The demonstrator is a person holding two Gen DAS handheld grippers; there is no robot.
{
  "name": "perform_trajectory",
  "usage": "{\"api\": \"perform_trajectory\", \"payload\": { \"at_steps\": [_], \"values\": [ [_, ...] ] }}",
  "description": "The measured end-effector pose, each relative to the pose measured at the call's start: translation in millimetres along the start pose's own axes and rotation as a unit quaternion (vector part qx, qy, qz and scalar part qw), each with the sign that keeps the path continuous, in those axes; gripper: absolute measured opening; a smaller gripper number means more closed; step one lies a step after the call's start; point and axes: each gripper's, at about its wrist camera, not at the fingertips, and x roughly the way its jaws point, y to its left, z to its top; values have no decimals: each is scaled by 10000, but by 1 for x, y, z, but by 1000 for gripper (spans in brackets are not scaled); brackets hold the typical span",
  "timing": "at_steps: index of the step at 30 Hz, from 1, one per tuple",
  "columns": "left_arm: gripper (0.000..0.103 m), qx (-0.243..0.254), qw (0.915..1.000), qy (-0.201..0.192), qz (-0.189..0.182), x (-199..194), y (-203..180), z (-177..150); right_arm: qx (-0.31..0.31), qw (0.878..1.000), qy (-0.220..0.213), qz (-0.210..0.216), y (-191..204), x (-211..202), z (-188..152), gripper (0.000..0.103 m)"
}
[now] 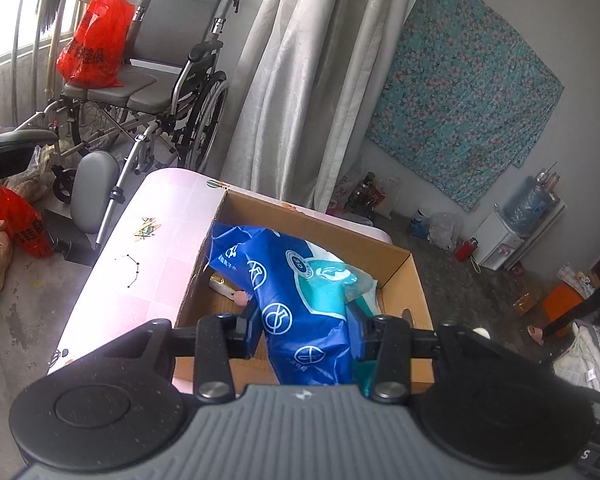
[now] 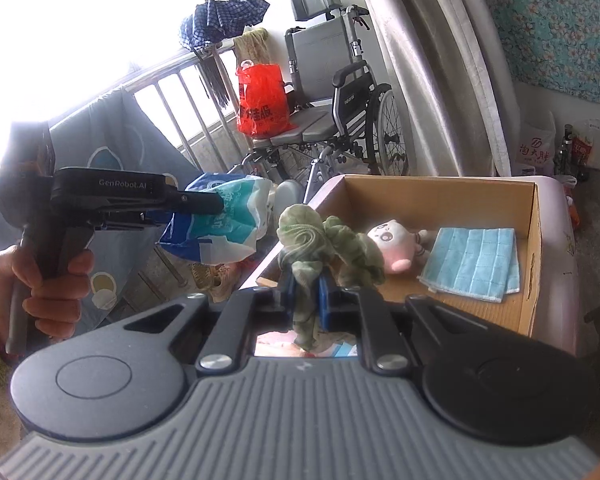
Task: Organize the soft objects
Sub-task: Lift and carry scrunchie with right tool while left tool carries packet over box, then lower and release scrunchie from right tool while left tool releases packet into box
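Blue and white plastic pack [image 1: 300, 300]: soft, crinkled, printed with round logos; being held between the jaws of the left gripper [image 1: 306, 338], which are pressing on its near end. In the left wrist view it is hanging over the open cardboard box [image 1: 404, 276]; in the right wrist view the same pack [image 2: 220, 216] is showing left of the box, above the floor, clamped in the left gripper [image 2: 216, 206], itself being gripped by a bare hand [image 2: 48, 292].

Green ruffled cloth [image 2: 324, 240]: bunched, soft; being pinched at its lower end by the jaws of the right gripper [image 2: 306, 300], which are closing on it between blue pads. It is standing up in front of the box's near left corner.

Pink and white plush toy [image 2: 392, 246]: lying inside the cardboard box [image 2: 534, 240], toward its left side, face upward.

Light blue cloth [image 2: 474, 262]: folded flat, lying on the box floor just to the right of the plush toy, apart from it.

Box: open-topped, sitting on a pink desk [image 1: 160, 232] with a patterned top.

Surroundings: wheelchair [image 1: 168, 76] standing at the far left, carrying a red plastic bag [image 1: 94, 44]; pale curtain [image 1: 300, 80] hanging behind the desk; floral fabric [image 1: 464, 96] hanging on the far wall; water dispenser [image 1: 512, 232] standing far right on the floor.
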Motion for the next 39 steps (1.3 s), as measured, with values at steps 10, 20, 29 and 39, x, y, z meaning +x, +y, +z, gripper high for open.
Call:
{"api": "perform_trajectory", "payload": {
  "at_steps": [10, 20, 29, 39],
  "values": [
    [42, 325, 9933, 1025, 433, 128, 21, 23, 815, 9892, 1216, 109, -81, 155, 46, 10],
    [42, 1289, 9698, 1789, 1039, 194, 18, 13, 1294, 9661, 2231, 154, -115, 265, 29, 10],
    [42, 2405, 9316, 2263, 1519, 215, 7, 11, 1911, 9434, 2679, 412, -124, 312, 19, 11],
    [45, 2598, 9191, 2504, 1583, 229, 5, 12, 2248, 9244, 3060, 359, -118, 348, 11, 15]
  ]
}}
